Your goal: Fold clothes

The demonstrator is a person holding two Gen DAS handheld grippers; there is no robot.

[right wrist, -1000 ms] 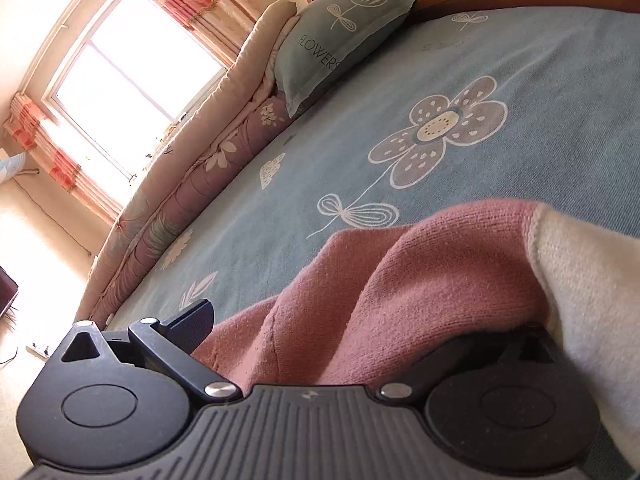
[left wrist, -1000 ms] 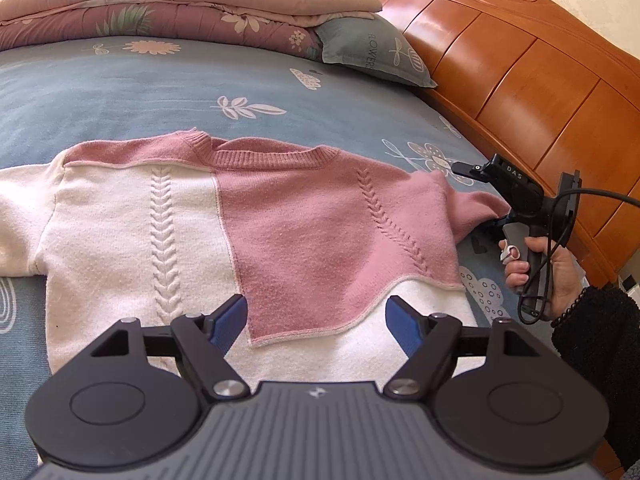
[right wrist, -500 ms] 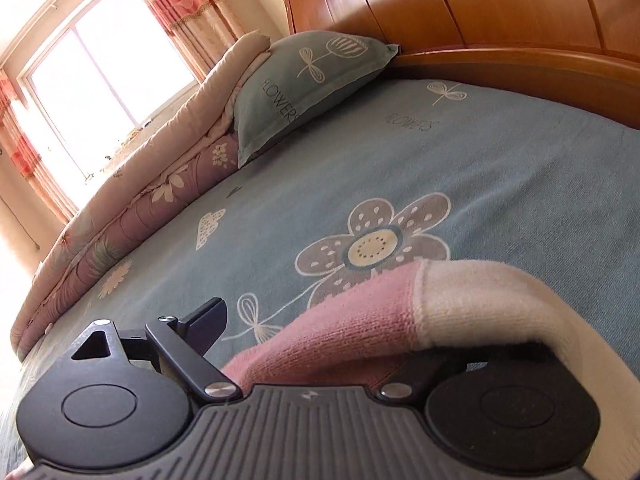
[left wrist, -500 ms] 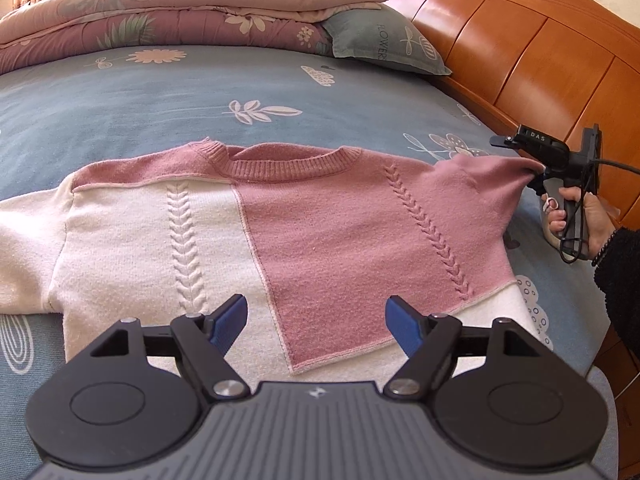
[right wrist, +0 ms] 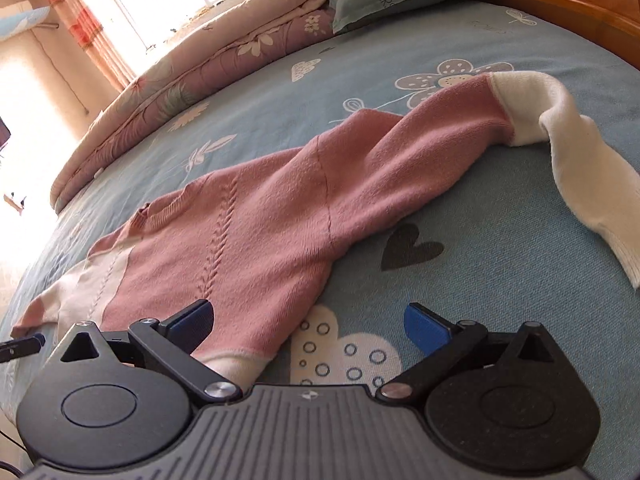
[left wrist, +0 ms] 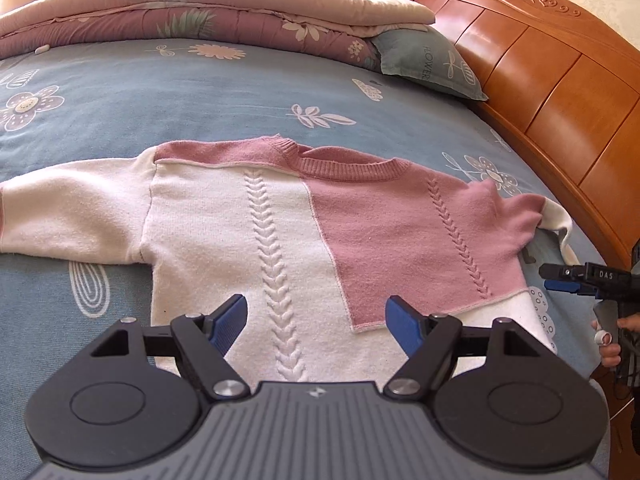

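The pink-and-cream cable-knit sweater [left wrist: 304, 240] lies flat, front up, on the blue flowered bedspread [left wrist: 180, 92], neckline toward the folded quilt, sleeves stretched crosswise. The left gripper [left wrist: 316, 322] hovers wide open and empty above its hem. The right gripper [right wrist: 310, 324], whose jaws have just been opening to full width, holds nothing beside the pink sleeve.

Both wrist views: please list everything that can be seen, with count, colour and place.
sweater: one, pink and white, spread flat on the bed, sleeves out to both sides
bed sheet: one, blue with flower prints, under the sweater
quilt: one, pink floral, folded along the far side of the bed
pillow: one, grey-blue, beside the quilt at the headboard
headboard: one, orange-brown wood, along the right of the left wrist view
curtains: orange and white, at the bright window
left gripper: one, black with blue pads, open above the sweater's hem
right gripper: one, same colours, open, nothing held
hand: one, on the right gripper's handle
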